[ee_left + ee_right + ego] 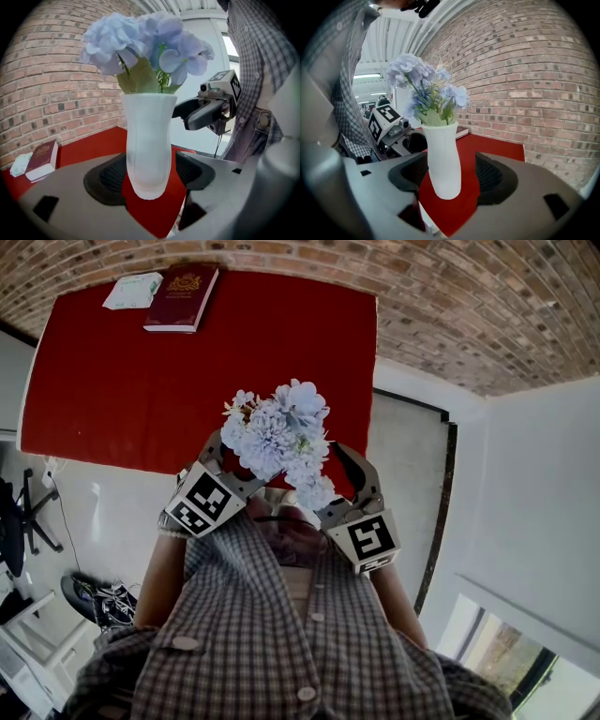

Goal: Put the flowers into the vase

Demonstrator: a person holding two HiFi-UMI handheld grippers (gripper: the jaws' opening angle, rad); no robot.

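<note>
A bunch of pale blue flowers stands in a white ribbed vase at the near edge of the red table. In the head view the blooms hide the vase. My left gripper has the vase's lower body between its black pads, and both pads lie against it. My right gripper also has the vase between its jaws, but red table shows between the vase and the right-hand pad, so it stands open. Each gripper appears in the other's view, close beside the vase.
A dark red book and a white tissue pack lie at the table's far left corner. A brick wall runs behind the table. An office chair and cables are on the floor at the left.
</note>
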